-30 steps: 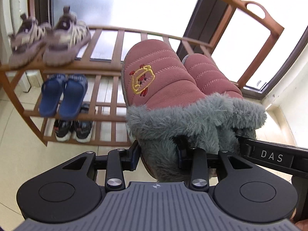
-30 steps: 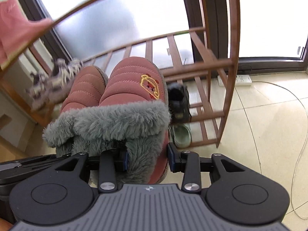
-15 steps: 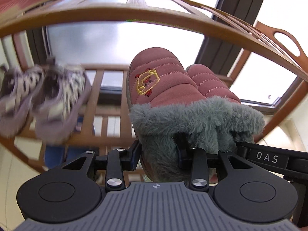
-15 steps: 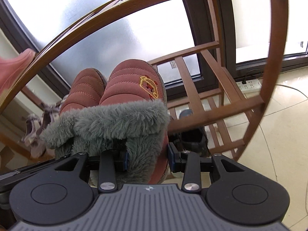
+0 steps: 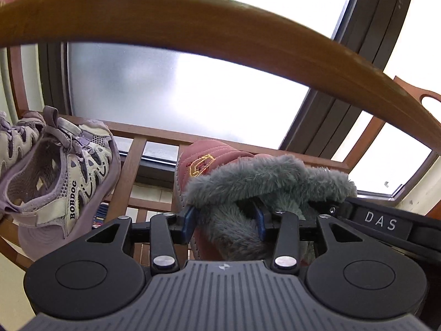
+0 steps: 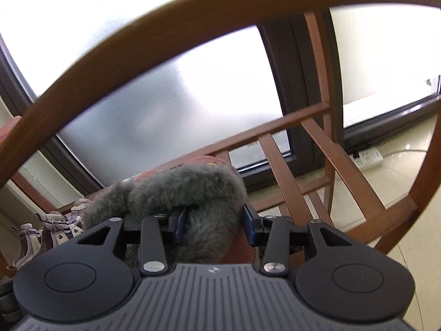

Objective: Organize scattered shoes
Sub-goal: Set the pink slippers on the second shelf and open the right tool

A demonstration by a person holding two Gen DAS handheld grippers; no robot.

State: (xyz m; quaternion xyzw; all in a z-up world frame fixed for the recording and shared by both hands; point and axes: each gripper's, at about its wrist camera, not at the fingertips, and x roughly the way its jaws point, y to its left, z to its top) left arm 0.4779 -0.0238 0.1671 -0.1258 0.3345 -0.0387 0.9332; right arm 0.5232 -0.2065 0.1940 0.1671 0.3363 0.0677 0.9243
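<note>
The left gripper is clamped on the furry grey cuff of the left slipper; the right gripper is clamped on the right slipper beside it. Both slippers sit inside the shoe rack, under its upper rail, toes toward the back rail. Sneakers rest near the shelf's left edge.

Daylight floods through the frosted window, overexposed to white; fisheye distortion bows the blurred near shelf rail.
</note>
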